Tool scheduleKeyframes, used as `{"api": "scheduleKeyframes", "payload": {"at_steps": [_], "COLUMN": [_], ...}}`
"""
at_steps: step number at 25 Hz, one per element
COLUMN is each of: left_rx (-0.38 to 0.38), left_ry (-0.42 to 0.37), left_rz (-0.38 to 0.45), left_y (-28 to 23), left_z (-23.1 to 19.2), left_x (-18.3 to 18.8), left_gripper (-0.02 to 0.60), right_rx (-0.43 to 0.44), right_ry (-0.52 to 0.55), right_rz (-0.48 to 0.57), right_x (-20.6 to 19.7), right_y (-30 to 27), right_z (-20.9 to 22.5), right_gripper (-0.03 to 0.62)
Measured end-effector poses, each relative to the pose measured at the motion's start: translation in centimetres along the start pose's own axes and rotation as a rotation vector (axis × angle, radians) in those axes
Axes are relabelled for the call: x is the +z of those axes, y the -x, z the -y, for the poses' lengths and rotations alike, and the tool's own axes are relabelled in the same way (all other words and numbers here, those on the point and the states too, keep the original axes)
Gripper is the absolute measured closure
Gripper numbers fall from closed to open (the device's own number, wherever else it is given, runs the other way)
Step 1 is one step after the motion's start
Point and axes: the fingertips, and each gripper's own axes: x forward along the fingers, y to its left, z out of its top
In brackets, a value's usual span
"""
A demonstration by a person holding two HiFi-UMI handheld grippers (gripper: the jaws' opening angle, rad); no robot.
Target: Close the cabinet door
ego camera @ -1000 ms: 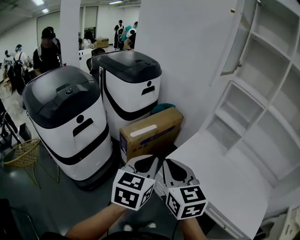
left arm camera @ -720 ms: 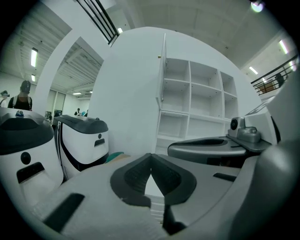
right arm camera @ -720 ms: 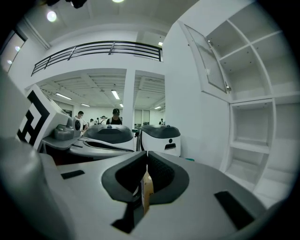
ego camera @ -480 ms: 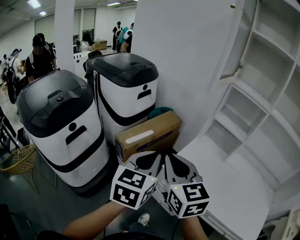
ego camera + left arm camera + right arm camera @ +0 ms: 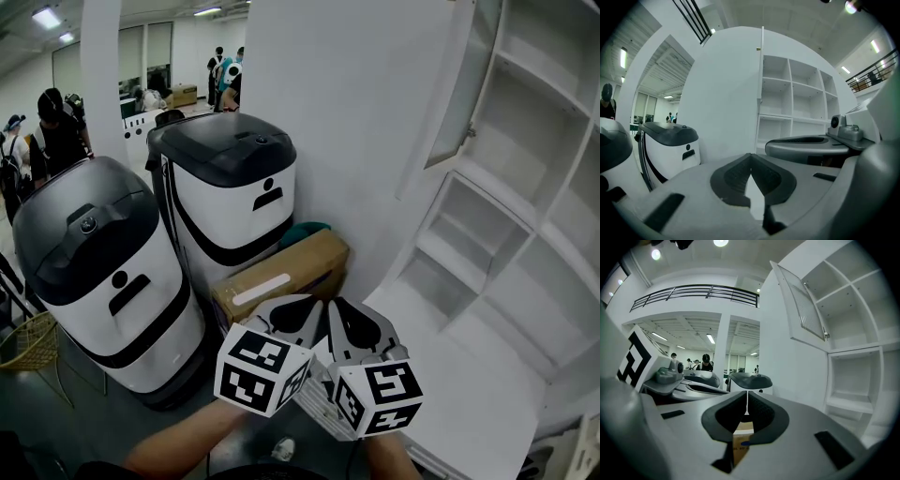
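Observation:
A tall white cabinet door (image 5: 356, 141) stands open, swung out to the left of the white shelf cabinet (image 5: 525, 216). Its free edge (image 5: 762, 84) shows in the left gripper view. A smaller framed upper door (image 5: 461, 84) also hangs open, and its mesh pane (image 5: 806, 305) shows in the right gripper view. My left gripper (image 5: 305, 303) and right gripper (image 5: 339, 303) are side by side low in the head view, pointing at the big door and short of it. Both are shut and hold nothing: the left gripper (image 5: 750, 158) and right gripper (image 5: 747, 395) each have their tips together.
Two white-and-black machines (image 5: 103, 281) (image 5: 234, 187) stand to the left of the door, with a cardboard box (image 5: 277, 281) on the floor between them and the door. A wire basket (image 5: 28, 342) is at far left. People (image 5: 56, 131) stand at the back by a white pillar (image 5: 103, 84).
Both grippers have moved together toward the open door and a little upward. The machines and box have slid left in the head view. Jaws stay shut.

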Motion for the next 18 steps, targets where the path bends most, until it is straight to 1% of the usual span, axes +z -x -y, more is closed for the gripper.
{"api": "scheduleKeyframes", "payload": {"at_steps": [5, 11, 18], "left_rx": [-0.044, -0.077, -0.124], "left_ry": [-0.005, -0.018, -0.019], "left_rz": [0.008, 0.024, 0.027], "left_y": [-2.6, -5.9, -8.5], "left_z": [0.7, 1.5, 2.3], "left_x": [1.9, 4.3, 5.5], "left_gripper": [0.569, 0.569, 0.569], "right_rx": [-0.027, -0.069, -0.114], "right_ry": [0.022, 0.036, 0.046], "right_rz": [0.035, 0.113, 0.141], "right_x": [2.2, 6.0, 8.3], "right_y": [-0.6, -0.5, -0.6], "right_z": [2.5, 6.2, 9.3], "right_gripper": [0.572, 0.572, 0.572]}}
